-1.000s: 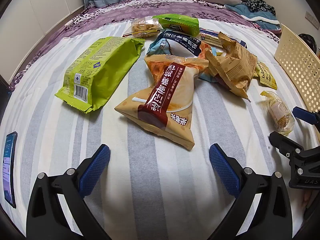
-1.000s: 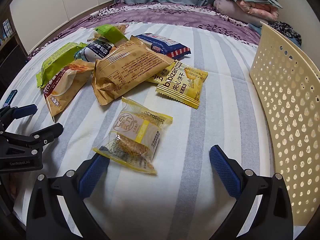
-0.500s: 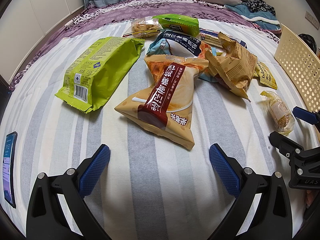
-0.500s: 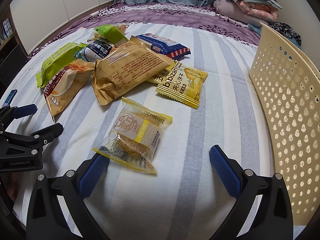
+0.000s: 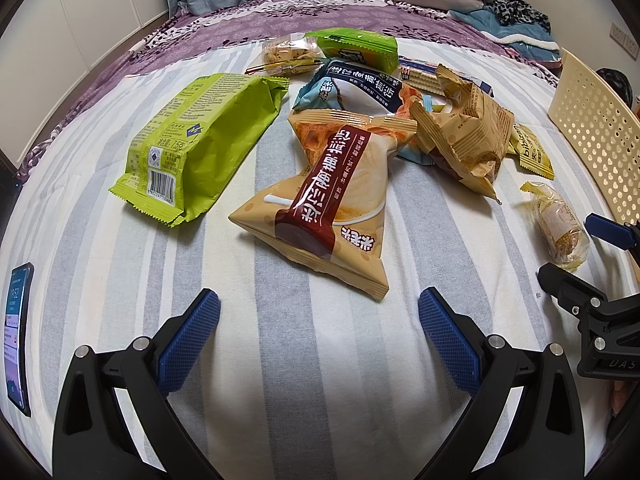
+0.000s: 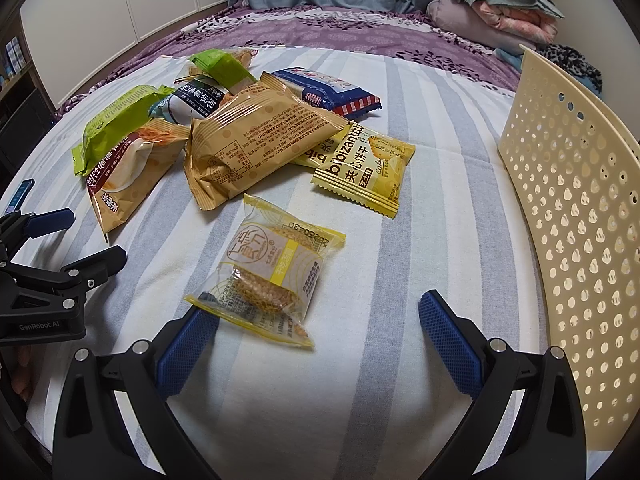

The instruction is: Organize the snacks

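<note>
Several snack packets lie in a loose heap on a striped sheet. In the left wrist view my left gripper (image 5: 318, 324) is open and empty, just short of a tan packet with a maroon band (image 5: 332, 204); a lime-green packet (image 5: 192, 140) lies to its left. In the right wrist view my right gripper (image 6: 318, 330) is open, with a small clear-and-yellow cake packet (image 6: 272, 276) just ahead of its left finger. A tan biscuit packet (image 6: 256, 144) and a yellow packet (image 6: 364, 172) lie beyond. A cream perforated basket (image 6: 576, 216) stands at the right.
A phone (image 5: 18, 332) lies at the sheet's left edge. A purple floral bedspread (image 6: 320, 32) and folded clothes (image 6: 500, 12) are at the back. Each gripper shows in the other's view, the right one (image 5: 592, 280) and the left one (image 6: 56, 248).
</note>
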### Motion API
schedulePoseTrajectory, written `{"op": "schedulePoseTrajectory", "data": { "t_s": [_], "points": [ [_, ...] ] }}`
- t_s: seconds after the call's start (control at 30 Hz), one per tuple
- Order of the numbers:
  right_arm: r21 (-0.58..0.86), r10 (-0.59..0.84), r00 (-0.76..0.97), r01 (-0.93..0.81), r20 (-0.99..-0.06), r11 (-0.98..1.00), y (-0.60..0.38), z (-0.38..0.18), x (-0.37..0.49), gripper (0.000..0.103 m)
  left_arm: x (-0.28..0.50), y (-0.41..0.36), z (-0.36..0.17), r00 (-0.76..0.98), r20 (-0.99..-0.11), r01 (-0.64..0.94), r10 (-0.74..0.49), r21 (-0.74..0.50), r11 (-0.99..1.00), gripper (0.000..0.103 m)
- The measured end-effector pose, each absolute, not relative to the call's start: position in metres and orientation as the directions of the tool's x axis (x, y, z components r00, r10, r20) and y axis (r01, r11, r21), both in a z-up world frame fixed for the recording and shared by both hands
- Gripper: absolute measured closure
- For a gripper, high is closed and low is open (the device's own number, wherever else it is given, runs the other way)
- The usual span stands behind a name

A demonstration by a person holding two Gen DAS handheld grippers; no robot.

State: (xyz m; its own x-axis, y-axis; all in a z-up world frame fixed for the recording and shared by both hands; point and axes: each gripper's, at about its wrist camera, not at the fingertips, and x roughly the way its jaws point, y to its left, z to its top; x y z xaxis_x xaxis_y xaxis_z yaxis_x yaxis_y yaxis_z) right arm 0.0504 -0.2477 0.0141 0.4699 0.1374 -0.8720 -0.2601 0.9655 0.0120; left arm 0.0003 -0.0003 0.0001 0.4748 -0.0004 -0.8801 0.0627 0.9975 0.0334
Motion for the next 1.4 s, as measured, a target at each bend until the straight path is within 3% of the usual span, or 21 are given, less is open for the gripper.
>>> {"op": "schedulePoseTrajectory", "data": {
  "t_s": [1.1,1.4],
  "points": [
    [0.045,0.177,0.480,-0.274,-0.859,0.961,-0.249,0.023,0.037,0.005,0.001,0.000,0.008,0.482,-0.876,0.060,-0.001,0.032,0.998,0.002],
    [0.117,0.245,0.487,-0.278,-0.838,0.953,-0.254,0.038,0.029,0.005,-0.019,0.018,0.018,0.502,-0.863,0.032,-0.055,-0.045,0.998,0.002]
  ]
}}
